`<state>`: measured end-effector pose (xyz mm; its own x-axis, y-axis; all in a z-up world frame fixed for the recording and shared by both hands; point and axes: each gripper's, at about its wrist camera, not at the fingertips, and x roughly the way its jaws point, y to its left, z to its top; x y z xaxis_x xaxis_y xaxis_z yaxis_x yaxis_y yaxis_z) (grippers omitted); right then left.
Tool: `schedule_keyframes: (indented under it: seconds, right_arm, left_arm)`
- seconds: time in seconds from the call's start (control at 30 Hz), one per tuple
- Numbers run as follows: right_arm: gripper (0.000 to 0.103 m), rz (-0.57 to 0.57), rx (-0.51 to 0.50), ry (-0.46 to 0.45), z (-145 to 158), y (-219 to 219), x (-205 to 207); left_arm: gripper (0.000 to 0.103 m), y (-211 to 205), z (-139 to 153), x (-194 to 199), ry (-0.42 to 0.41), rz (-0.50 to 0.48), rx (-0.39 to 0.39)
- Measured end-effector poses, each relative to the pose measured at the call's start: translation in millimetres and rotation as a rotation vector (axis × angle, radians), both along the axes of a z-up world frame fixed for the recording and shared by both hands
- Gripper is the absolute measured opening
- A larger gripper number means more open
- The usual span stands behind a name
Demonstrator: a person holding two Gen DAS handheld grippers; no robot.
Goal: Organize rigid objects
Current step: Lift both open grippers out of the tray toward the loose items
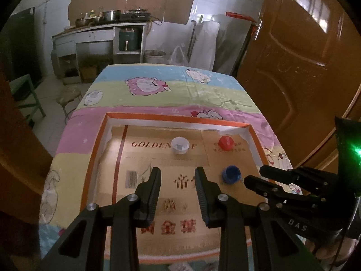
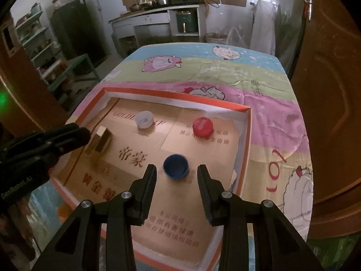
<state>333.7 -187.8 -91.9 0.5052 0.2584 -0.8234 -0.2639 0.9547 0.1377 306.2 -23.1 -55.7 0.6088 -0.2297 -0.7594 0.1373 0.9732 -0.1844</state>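
Three caps (white, red, blue) in orange-rimmed tray, left tongs and right tongs both spread, empty.

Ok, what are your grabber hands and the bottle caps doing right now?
Left gripper open, empty. Right gripper open, blue cap just ahead. White cap, red cap farther back in tray. Nothing blocking.

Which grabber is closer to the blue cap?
The right gripper. Its open fingers sit on either side of the blue cap, just short of it. The left gripper, also open, is off to the cap's left.
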Motion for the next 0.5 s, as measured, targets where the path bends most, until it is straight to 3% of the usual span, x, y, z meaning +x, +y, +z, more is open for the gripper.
schedule_keyframes:
  seconds: [0.5]
  right_arm:
    - [0.039,-0.012,0.012,-0.029,15,7,-63]
  left_arm:
    - [0.031,26,14,-60,-0.061,0.018,-0.019]
